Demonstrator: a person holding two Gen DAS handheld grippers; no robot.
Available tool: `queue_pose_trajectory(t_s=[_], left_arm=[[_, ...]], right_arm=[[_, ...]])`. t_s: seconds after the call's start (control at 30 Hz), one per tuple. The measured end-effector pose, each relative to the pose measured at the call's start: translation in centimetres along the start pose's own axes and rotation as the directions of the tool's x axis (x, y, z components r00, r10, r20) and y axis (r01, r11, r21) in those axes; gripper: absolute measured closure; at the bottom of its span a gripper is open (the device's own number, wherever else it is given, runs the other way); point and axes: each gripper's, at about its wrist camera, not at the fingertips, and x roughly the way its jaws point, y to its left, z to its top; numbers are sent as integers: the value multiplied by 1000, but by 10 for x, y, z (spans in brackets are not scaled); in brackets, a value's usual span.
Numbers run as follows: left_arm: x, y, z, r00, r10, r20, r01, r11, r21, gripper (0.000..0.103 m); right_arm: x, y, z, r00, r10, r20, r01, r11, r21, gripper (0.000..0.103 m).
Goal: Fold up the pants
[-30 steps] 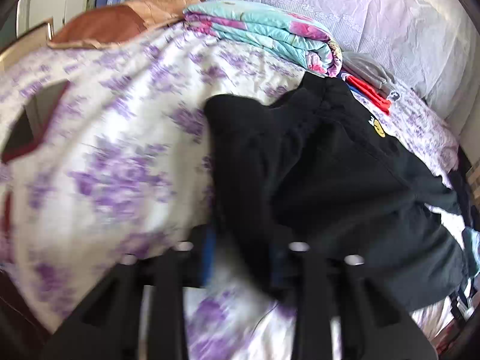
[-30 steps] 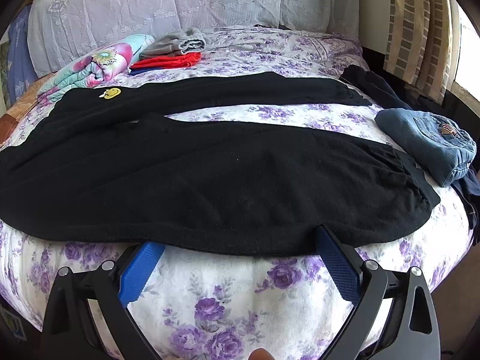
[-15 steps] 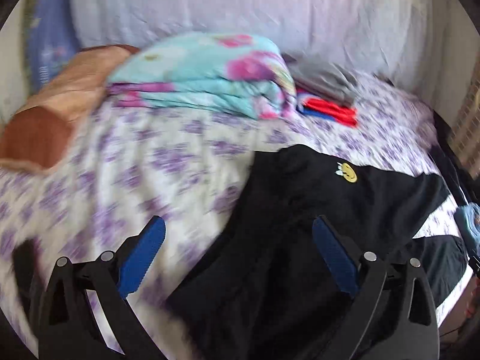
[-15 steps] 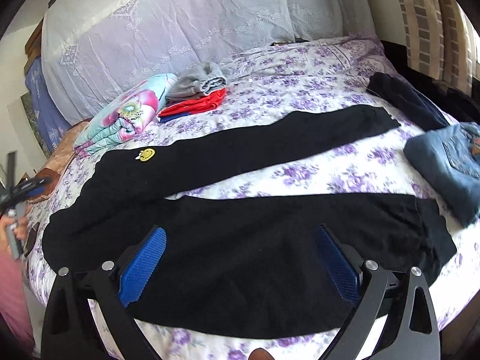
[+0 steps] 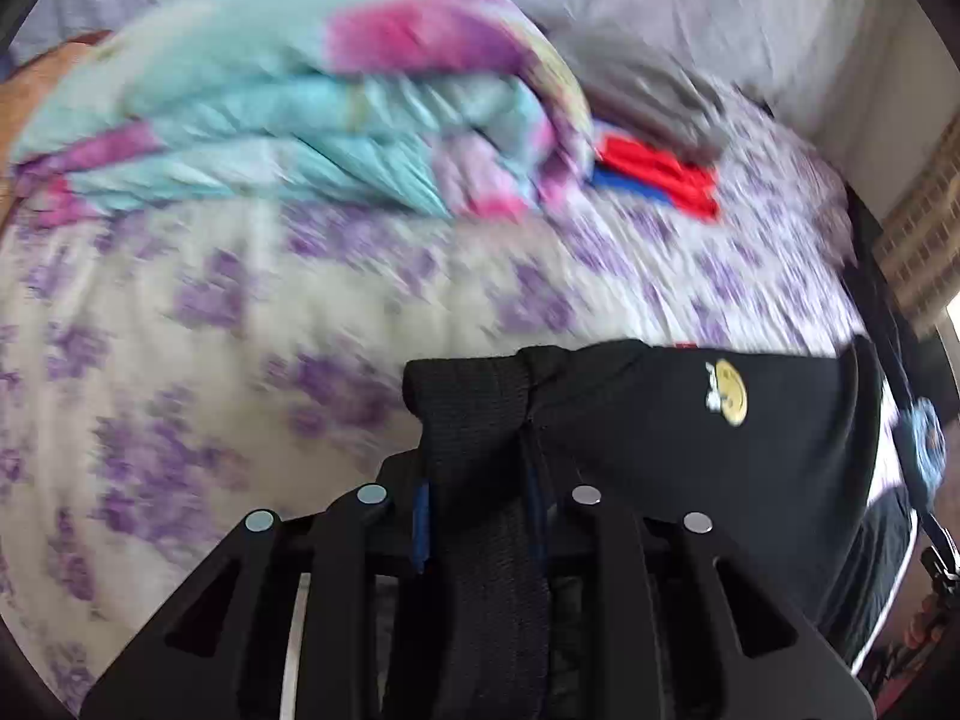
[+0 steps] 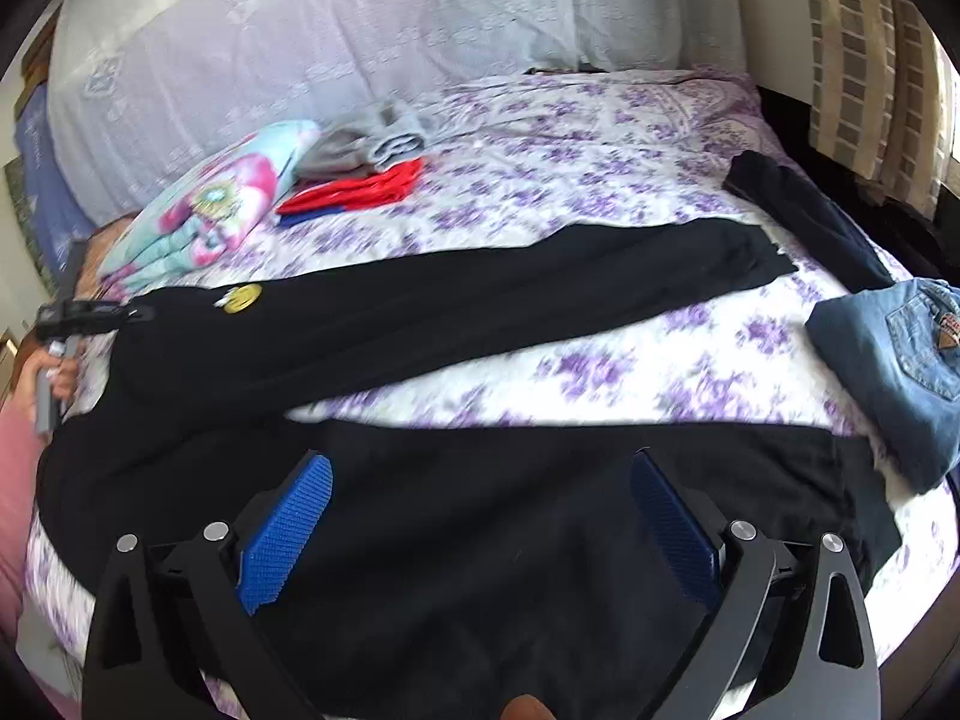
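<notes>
Pants point(image 6: 456, 324) lie spread across our flowered bed point(image 6: 600, 138), both legs stretched toward the folded jeans point(image 6: 900, 354) — a yellow smiley badge point(image 5: 729, 399) near the waist. Our left gripper point(image 5: 480, 516) is clamped on the bunched waistband, black cloth pinched between its fingers. Our right gripper point(image 6: 480, 522) hangs wide apart over the near leg, holding nothing — its blue pads point(image 6: 288, 534) are bare. A folded quilt point(image 5: 288, 96) sits by the pillows.
</notes>
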Motion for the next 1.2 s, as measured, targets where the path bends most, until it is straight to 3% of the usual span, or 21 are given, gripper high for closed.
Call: queue_pose_trajectory(t_s=[0.1,0.17,0.23,0.4,0.5,0.53,0.57,0.6,0.67,0.73,0.77,0.8,0.83,0.9,0.97,1.0,1.03,1.1,1.13,1.2], left_arm=[[-7,27,7,992,103,70,-97,992,-81,80],[0,47,4,995,94,31,-89,988,-122,76],[11,50,1,994,105,2,-104,986,-128,61],[17,46,1,988,153,7,-151,981,-121,49],[18,45,-1,986,164,6,-162,980,-115,48],[20,44,-1,985,170,6,-169,979,-112,47],[21,42,0,984,177,7,-176,978,-108,47],[21,43,-1,983,182,8,-180,978,-104,48],[19,38,1,980,196,29,-192,976,-100,51],[17,35,6,977,204,55,-197,974,-113,53],[16,36,8,978,199,69,-189,974,-127,53],[16,37,9,977,198,73,-187,973,-135,53],[18,37,9,976,207,71,-196,971,-137,53],[29,36,9,972,228,53,-220,968,-122,53],[38,36,7,968,248,35,-243,964,-104,51],[37,34,7,966,254,38,-250,963,-98,51],[34,33,8,965,258,42,-253,963,-96,51],[29,33,9,965,258,42,-253,962,-106,46],[28,34,9,963,265,42,-259,959,-111,41],[29,37,7,962,269,38,-263,958,-113,38]], right_arm=[[11,-23,31,998,-33,52,31,998,50,3],[25,-46,55,996,-52,73,44,993,113,3],[45,-72,76,995,-86,55,74,980,184,3],[133,-172,109,962,-211,-175,267,868,419,3],[180,-210,109,944,-188,-273,302,826,476,6],[186,-210,111,936,-220,-276,329,830,451,20],[191,-202,120,915,-305,-264,388,845,367,40],[194,-192,132,912,-336,-236,395,876,277,78],[191,-176,155,920,-346,-183,379,904,195,83],[175,-168,179,935,-349,-60,354,919,176,83],[163,-165,194,932,-361,38,351,922,163,86],[155,-167,201,912,-396,104,378,912,158,95],[152,-173,208,888,-435,146,412,896,164,95],[165,-198,210,895,-434,99,406,888,216,94],[190,-217,196,906,-422,-22,414,877,242,93],[198,-221,184,916,-394,-77,401,882,248,88],[205,-224,177,917,-378,-127,398,881,256,61],[205,-234,161,910,-368,-190,412,849,331,31],[196,-242,156,909,-370,-193,417,817,398,30],[183,-247,154,925,-340,-166,378,797,471,30]])
